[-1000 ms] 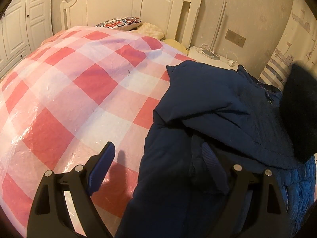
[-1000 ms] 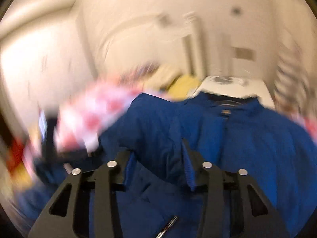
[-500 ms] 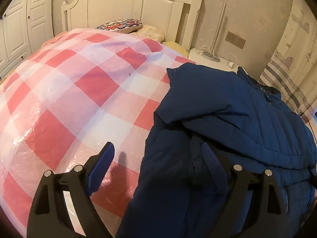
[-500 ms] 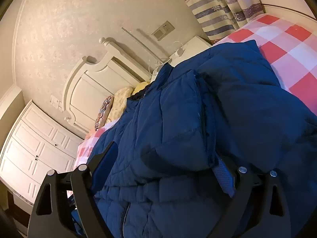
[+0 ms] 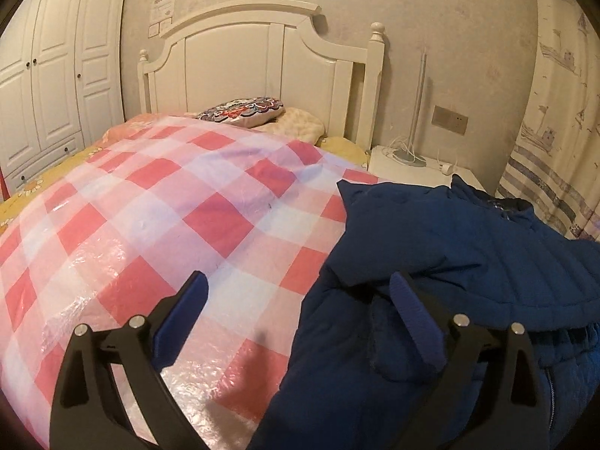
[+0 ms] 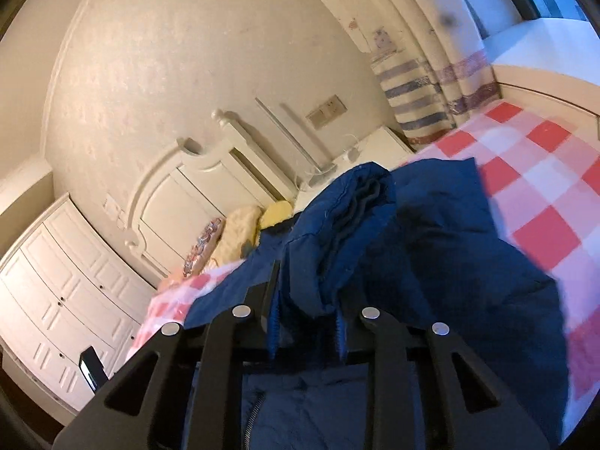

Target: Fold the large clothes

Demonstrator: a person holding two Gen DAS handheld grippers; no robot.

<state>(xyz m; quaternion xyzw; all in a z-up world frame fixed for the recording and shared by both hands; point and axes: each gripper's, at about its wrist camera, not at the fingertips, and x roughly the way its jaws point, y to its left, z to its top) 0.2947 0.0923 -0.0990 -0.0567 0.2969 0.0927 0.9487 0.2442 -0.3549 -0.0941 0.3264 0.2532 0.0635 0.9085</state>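
Right now the big blue jacket (image 5: 450,262) is lying on the bed, on top of the red and white checked cover (image 5: 150,225). It is taking up the side of the bed near the little white bedside table (image 5: 412,168). Its collar end is pointing toward the headboard (image 5: 262,56), so its long way is running up and down the bed.

The left gripper (image 5: 296,288) is hanging over the jacket's edge with its jaws opening wide. One finger is sitting over the checked cover and the other is over the blue cloth. It is not holding anything.

The right gripper (image 6: 305,322) is closing its jaws, and a thick bunch of the jacket is being squeezed between the pads. From this gripper, the rest of the jacket is stretching forward and off to the right.

I think the right hand is the one doing the fold, because it has the cloth. The bunch probably needs to go across the jacket's long way, toward the side where the left gripper is waiting.
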